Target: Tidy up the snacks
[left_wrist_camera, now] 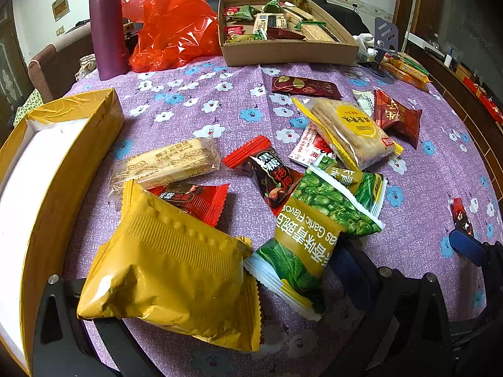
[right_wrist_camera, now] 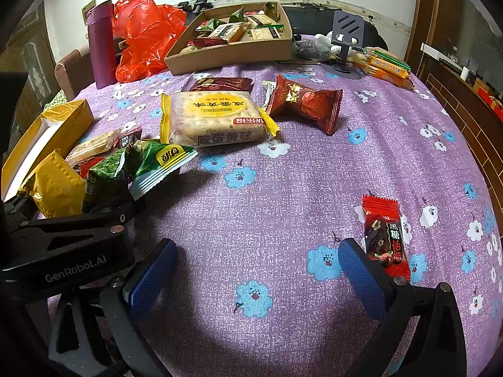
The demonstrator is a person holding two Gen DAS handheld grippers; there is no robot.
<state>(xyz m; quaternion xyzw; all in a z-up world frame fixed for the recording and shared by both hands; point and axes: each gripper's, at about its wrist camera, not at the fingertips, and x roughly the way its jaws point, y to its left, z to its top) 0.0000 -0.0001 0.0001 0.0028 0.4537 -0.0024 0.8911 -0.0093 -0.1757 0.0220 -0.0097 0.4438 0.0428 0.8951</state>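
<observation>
My left gripper (left_wrist_camera: 201, 270) is shut on two packets held side by side: a gold foil packet (left_wrist_camera: 169, 264) and a green pea packet (left_wrist_camera: 301, 245). Both also show at the left of the right wrist view, the gold foil packet (right_wrist_camera: 53, 185) and the green pea packet (right_wrist_camera: 107, 176). My right gripper (right_wrist_camera: 257, 270) is open and empty, low over the cloth. A red candy packet (right_wrist_camera: 385, 238) lies just outside its right finger. Loose snacks lie ahead: a yellow biscuit pack (right_wrist_camera: 217, 117), a dark red packet (right_wrist_camera: 308, 103), a cracker pack (left_wrist_camera: 166, 163).
An open yellow box (left_wrist_camera: 56, 163) stands at the left. A cardboard tray (left_wrist_camera: 289, 51) with several snacks stands at the back, beside a red plastic bag (left_wrist_camera: 169, 22) and a purple flask (left_wrist_camera: 107, 25). A grey phone stand (right_wrist_camera: 347, 39) and orange packs (right_wrist_camera: 388, 69) sit far right.
</observation>
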